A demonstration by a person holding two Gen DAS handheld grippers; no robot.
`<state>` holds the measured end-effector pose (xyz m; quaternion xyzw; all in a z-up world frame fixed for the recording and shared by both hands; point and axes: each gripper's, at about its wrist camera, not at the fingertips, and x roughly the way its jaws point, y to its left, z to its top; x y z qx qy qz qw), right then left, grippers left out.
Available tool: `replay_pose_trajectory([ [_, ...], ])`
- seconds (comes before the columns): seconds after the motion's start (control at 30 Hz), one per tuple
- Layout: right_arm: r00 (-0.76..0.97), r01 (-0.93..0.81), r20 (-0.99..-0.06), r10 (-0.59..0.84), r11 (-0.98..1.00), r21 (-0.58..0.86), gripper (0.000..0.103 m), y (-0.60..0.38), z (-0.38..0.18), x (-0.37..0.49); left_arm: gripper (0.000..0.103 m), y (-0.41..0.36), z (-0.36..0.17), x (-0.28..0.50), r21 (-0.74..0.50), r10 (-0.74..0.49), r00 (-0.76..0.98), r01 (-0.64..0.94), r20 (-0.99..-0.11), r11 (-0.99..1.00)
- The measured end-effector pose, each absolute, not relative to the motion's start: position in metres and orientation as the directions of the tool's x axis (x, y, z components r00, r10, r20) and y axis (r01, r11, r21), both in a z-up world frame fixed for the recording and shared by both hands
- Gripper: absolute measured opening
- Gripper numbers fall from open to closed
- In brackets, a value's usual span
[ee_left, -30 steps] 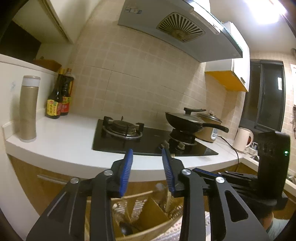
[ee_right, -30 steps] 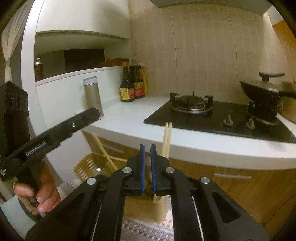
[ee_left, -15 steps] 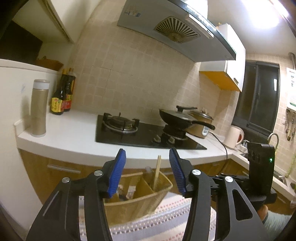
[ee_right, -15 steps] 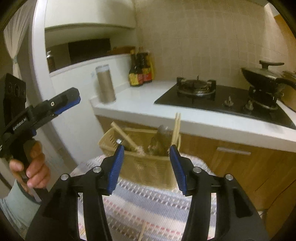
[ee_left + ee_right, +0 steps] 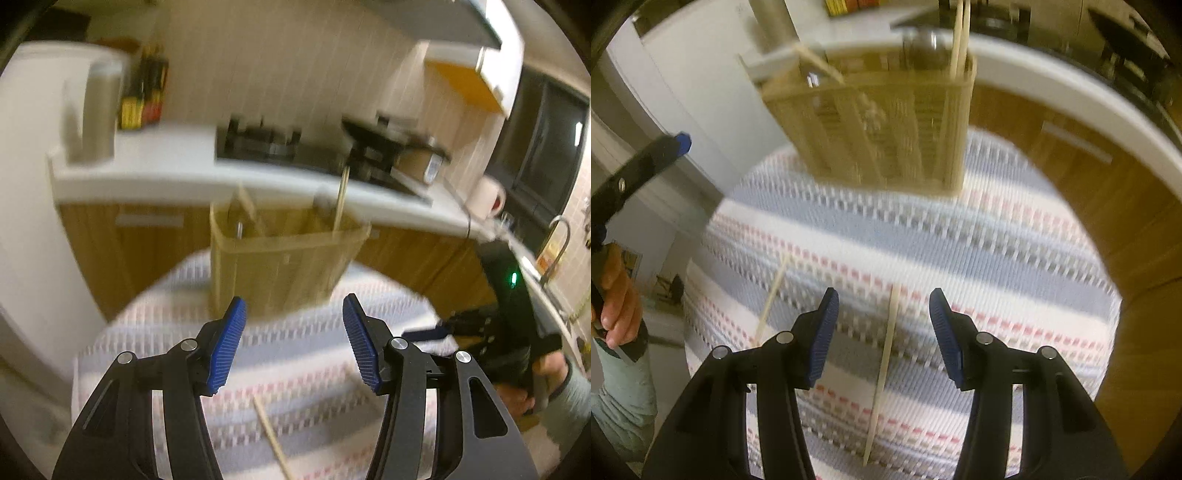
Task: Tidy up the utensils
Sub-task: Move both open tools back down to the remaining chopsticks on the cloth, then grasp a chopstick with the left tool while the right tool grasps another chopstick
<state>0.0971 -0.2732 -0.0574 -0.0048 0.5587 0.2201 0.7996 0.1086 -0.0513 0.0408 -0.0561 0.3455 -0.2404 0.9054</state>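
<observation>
A wooden slatted utensil basket (image 5: 280,258) (image 5: 886,129) stands at the far side of a striped cloth (image 5: 295,362) (image 5: 960,240); a pair of chopsticks (image 5: 960,40) (image 5: 340,203) and other utensils stick up from it. My left gripper (image 5: 293,301) hovers over the cloth in front of the basket, its jaws opening with nothing between them; a loose chopstick (image 5: 269,432) lies on the cloth below. My right gripper (image 5: 883,293) points down, open, with a chopstick (image 5: 884,365) lying on the cloth under the gap. A second chopstick (image 5: 772,299) lies to its left.
Behind the basket runs a white counter (image 5: 166,173) with a gas stove (image 5: 266,144), a black pan (image 5: 373,136), sauce bottles (image 5: 144,96) and a metal flask (image 5: 98,110). Wooden cabinet doors (image 5: 1089,177) stand below. A kettle (image 5: 487,195) sits far right.
Both views dropped from the counter to the striped cloth. The right jaws went from shut to open, leaving the pair of chopsticks in the basket. The left jaws widened.
</observation>
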Motion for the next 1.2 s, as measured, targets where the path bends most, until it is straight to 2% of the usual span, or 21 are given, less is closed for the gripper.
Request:
replay_pose_trajectory([
  [0.1,0.208,-0.336,-0.917,0.341,0.905,0.260,0.047,-0.271,-0.076,0.096,0.053,-0.051,0.020,0.108,-0.279,-0.475,0.575,0.399,-0.665,0.874],
  [0.23,0.149,-0.324,-0.935,0.321,0.909,0.261,0.039,-0.270,-0.094,0.096,0.051,-0.051,-0.008,0.112,-0.281,-0.447,0.469,0.382,-0.762,0.880],
  [0.43,0.097,-0.318,-0.948,0.302,0.912,0.258,0.034,-0.262,-0.113,0.094,0.051,-0.052,-0.042,0.123,-0.325,-0.446,0.326,0.364,-0.834,0.873],
  [0.67,0.073,-0.319,-0.958,0.279,0.916,0.242,0.028,-0.254,-0.126,0.096,0.050,-0.057,-0.069,0.131,-0.309,-0.400,0.237,0.342,-0.885,0.887],
  [0.8,0.057,-0.321,-0.962,0.268,0.917,0.236,0.024,-0.247,-0.134,0.098,0.039,-0.060,-0.081,0.133,-0.303,-0.381,0.195,0.339,-0.904,0.891],
  [1.2,0.041,-0.357,-0.975,0.221,0.914,0.192,0.019,-0.218,-0.141,0.100,0.029,-0.083,-0.093,0.141,-0.234,-0.306,0.157,0.362,-0.939,0.902],
])
